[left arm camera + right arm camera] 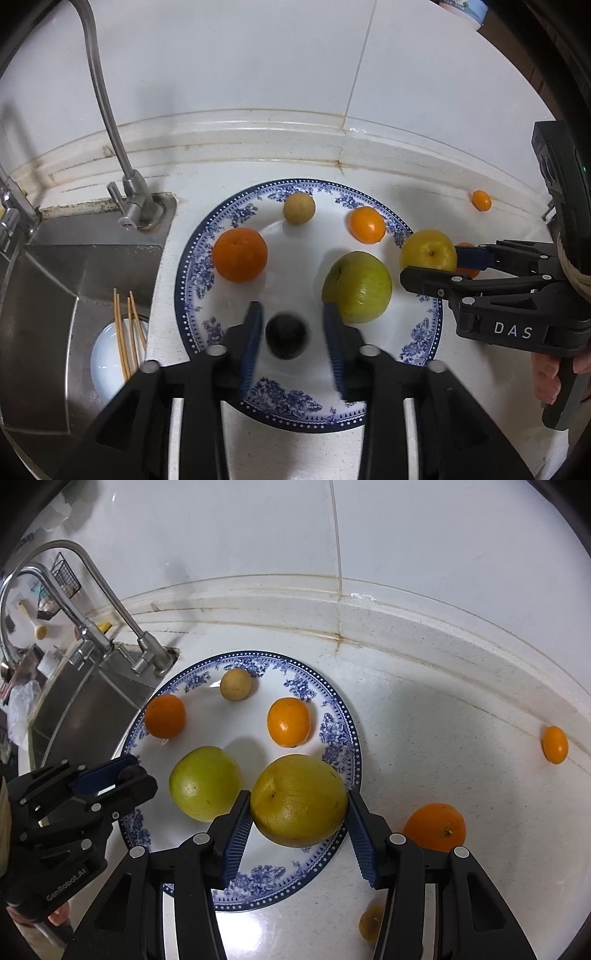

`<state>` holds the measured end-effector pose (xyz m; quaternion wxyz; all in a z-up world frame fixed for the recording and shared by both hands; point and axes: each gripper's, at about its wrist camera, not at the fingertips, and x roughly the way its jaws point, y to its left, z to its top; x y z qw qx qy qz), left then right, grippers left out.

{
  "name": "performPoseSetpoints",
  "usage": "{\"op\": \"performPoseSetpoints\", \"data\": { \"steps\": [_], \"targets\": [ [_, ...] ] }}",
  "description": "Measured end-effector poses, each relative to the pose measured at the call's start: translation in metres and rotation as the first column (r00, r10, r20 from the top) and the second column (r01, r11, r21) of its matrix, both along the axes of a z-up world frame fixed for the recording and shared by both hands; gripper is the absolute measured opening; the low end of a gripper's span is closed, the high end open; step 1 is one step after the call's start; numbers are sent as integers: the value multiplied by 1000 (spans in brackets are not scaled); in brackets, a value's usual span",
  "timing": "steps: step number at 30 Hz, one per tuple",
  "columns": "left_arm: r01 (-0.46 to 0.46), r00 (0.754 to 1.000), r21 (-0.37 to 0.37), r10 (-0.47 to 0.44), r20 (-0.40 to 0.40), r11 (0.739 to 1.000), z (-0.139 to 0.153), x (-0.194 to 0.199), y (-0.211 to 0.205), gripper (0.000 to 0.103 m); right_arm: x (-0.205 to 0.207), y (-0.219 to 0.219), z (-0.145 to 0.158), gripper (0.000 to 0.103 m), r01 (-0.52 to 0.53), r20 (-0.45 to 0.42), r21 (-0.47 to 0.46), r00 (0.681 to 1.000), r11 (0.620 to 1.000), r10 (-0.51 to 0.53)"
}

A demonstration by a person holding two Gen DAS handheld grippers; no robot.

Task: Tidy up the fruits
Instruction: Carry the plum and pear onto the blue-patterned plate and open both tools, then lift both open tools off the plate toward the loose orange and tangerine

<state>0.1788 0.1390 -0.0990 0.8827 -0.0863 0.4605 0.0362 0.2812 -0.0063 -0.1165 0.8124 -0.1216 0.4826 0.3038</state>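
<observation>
Gathering the fruit onto the blue-patterned plate (192, 258) appears well under way, and the coming move is judged to turn on the release of two pieces already over it.

The left tongs (293, 343) are seen parted above the plate's near half, with a small dark fruit (286, 336) lying between the blue pads. A gap is visible on either side of it, so it is not gripped; it looks blurred, and whether it rests on the plate cannot be told. No long axis is offered by it, being nearly round.

The right tongs (299, 827) are closed on a yellow pear-like fruit (299, 799), both pads pressed against its sides. It is held over the plate's right rim, just beside a green apple (205, 782) on the plate.

Toward the plate's far side, a large orange (240, 254), a small tan fruit (299, 208) and a smaller orange (367, 225) are already set down.

Off the plate, on the bench (443, 738), three pieces remain to its right: an orange (436, 827), a small orange fruit (555, 744) by the wall, and a yellowish one (371, 923) half hidden. The right hand is the nearer to these.
</observation>
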Motion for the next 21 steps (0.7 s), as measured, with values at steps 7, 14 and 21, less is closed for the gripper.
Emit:
{"op": "performPoseSetpoints", "data": {
  "steps": [7, 14, 21],
  "targets": [
    [-7, 998, 18, 6, 58, 1000, 21, -13, -6, 46, -13, -4, 18, 55, -23, 57, 33, 998, 999, 22],
    [-2, 991, 31, -3, 134, 1000, 51, -30, -21, 48, -33, -19, 48, 56, -25, 123, 77, 992, 997, 15],
    [40, 980, 66, -52, 192, 997, 74, -40, -48, 53, -53, -47, 68, 56, -7, 176, 114, 984, 993, -13]
  ]
}}
